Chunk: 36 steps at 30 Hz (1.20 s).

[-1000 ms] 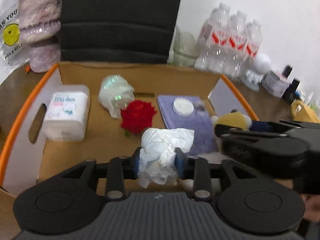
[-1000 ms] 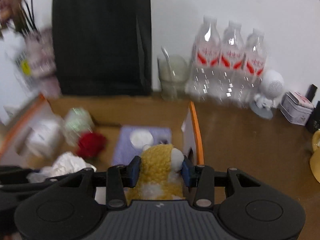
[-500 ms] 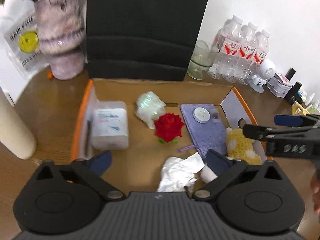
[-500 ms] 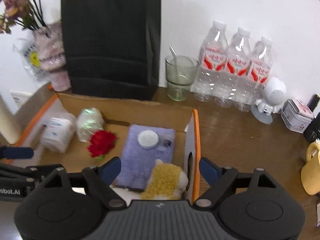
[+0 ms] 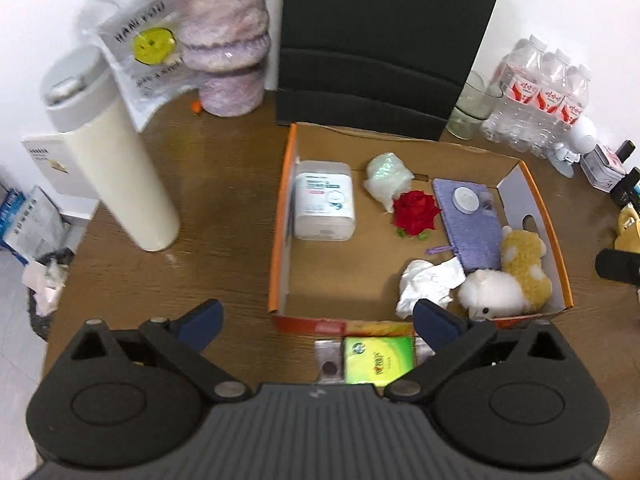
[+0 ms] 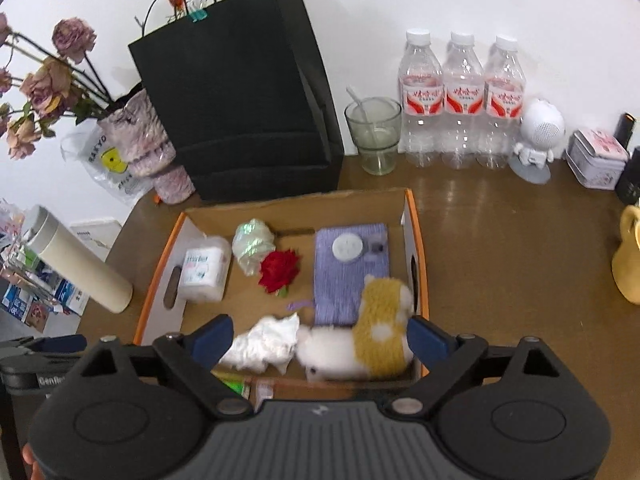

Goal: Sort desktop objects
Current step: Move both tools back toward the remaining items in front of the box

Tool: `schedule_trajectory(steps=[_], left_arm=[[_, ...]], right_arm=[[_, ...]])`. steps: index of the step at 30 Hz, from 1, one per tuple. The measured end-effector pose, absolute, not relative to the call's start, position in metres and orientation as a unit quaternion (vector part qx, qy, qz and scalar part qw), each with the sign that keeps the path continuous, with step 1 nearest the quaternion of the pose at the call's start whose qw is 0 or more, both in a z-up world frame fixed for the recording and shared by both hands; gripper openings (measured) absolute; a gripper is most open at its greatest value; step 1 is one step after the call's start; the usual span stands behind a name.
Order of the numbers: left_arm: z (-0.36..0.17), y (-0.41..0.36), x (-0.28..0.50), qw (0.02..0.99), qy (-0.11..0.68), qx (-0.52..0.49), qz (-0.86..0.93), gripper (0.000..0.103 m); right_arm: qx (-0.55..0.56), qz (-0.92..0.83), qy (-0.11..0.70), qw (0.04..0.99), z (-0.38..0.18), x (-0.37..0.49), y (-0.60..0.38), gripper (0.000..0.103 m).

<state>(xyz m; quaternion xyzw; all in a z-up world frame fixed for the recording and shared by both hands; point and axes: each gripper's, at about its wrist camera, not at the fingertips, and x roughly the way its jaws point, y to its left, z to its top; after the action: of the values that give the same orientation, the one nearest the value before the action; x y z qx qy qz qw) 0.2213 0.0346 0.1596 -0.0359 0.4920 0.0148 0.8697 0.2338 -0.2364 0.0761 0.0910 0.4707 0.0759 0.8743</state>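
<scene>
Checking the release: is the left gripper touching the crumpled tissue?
Apart. In the left wrist view the left gripper is wide open with nothing between its fingers, and the tissue lies in the box.

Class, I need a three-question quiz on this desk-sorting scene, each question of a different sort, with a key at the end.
1. True or false: the crumpled tissue lies inside the cardboard box.
2. What sits on the purple pouch? A) a white round disc B) a key C) a coin
3. Fill in: the red rose lies between the iridescent wrapped bundle and the ____ pouch.

Key: 1 true. 2 A, the white round disc. 3 purple.
</scene>
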Motion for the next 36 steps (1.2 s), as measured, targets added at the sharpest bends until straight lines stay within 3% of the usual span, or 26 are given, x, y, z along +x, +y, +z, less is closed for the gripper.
schedule_trajectory(steps=[7,14,20,24,36], left_arm=[[0.186,0.025,0.181,0.909,0.417,0.005,0.021,0.103],[0.189,0.008,0.139,0.952,0.296,0.077,0.022,0.103],[0.182,0.005,0.115,0.959,0.281,0.045,0.011,0.103],[0.138,0.01,0.087,0.955,0.296,0.018,-0.01,0.103],[0.026,0.016,-0.016,0.945,0.325,-0.008,-0.029,0.103]], right_arm=[[0.046,0.078,0.472,0.877,0.08,0.206,-0.213,0.094],[-0.012,0.08,0.312,0.947,0.089,0.15,-0.194,0.094],[0.007,0.088,0.308,0.947,0.07,0.135,-0.192,0.094],[-0.008,0.096,0.274,0.957,0.029,0.102,-0.191,0.094],[0.048,0.123,0.302,0.944,-0.073,-0.02,-0.201,0.094]])
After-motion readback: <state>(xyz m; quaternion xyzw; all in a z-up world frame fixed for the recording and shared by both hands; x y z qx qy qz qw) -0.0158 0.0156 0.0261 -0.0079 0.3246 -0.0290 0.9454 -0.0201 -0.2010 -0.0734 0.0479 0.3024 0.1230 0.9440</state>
